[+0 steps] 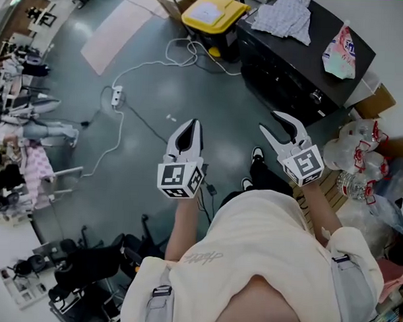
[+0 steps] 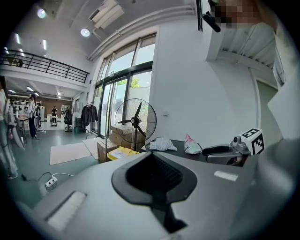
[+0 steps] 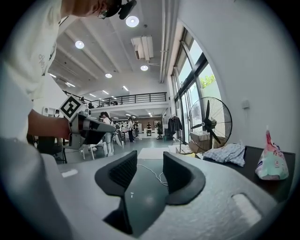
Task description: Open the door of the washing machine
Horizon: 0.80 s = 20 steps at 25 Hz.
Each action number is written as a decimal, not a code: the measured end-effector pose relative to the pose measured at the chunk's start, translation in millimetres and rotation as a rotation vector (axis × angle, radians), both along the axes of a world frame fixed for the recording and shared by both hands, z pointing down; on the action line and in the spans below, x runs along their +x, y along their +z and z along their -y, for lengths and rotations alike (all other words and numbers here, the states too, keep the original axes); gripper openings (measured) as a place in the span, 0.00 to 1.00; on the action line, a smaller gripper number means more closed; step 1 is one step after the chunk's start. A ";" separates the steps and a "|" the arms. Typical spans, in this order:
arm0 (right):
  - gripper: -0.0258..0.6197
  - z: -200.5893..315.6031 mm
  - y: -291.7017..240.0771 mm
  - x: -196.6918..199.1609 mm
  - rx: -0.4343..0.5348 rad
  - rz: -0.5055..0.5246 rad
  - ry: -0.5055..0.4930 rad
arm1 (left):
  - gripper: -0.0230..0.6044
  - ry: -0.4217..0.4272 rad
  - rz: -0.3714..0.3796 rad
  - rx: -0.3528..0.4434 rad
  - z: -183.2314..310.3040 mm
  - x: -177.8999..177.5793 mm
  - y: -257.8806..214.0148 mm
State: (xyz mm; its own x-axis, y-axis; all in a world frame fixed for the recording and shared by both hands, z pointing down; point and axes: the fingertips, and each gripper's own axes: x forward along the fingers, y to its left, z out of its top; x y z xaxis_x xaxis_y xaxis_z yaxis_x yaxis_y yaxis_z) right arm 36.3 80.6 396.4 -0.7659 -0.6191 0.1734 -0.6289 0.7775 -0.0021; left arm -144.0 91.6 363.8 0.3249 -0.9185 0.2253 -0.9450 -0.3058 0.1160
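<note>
Left gripper [image 1: 191, 127]: held over the grey floor [image 1: 143, 142] at waist height; in its own view the jaws stood together, the dark pads [image 2: 154, 173] meeting with no gap and nothing between them
Right gripper [image 1: 269, 121]: held just right of the left one, level with it and apart from it; jaws wide, and between the pads [image 3: 123, 169] only floor and a white cable showed, so it held nothing
Task's thing: a black unit [image 1: 304, 68] stood ahead and to the right, near the right gripper but not touched by it; I could not tell if this was the washing machine, nor whether any door on it was open
On the black unit: a crumpled pale cloth [image 1: 284, 18] and a pink-and-white bag [image 1: 340, 53]
Beside it: a yellow-lidded box [image 1: 208, 15] at its left end
Floor: a white power strip [image 1: 115, 94] with cable [image 1: 185, 54] looping toward the box
By the windows: a standing fan [image 2: 136, 121]
</note>
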 end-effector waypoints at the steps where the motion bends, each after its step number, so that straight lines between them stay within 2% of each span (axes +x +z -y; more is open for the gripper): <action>1: 0.32 9.3 0.8 -1.4 -0.001 0.006 0.002 | 0.07 0.003 0.004 0.003 8.3 -0.9 -2.6; 6: 0.32 48.4 -1.1 -5.3 0.000 0.027 0.005 | 0.07 -0.003 0.009 0.005 47.6 -8.8 -12.4; 10: 0.32 82.2 12.8 -10.3 -0.038 0.021 -0.024 | 0.07 -0.018 -0.030 -0.008 76.3 -12.4 -15.2; 13: 0.32 99.0 22.6 -19.3 -0.066 0.018 -0.051 | 0.07 -0.038 -0.035 -0.032 84.7 -19.4 -9.1; 17: 0.32 117.3 24.9 -39.9 -0.072 0.017 -0.089 | 0.07 -0.109 -0.039 -0.061 92.5 -40.6 3.6; 20: 0.32 126.1 25.2 -55.4 -0.081 0.013 -0.110 | 0.07 -0.111 -0.057 -0.074 100.7 -45.9 11.5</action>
State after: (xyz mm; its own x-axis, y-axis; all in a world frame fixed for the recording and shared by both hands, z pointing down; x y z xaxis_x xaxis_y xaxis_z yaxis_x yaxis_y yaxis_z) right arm -19.1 -45.5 421.6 -0.8311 -0.5156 0.2085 -0.5393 0.8388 -0.0751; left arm -189.9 -9.1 375.3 0.2363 -0.9311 0.2780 -0.9638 -0.1882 0.1890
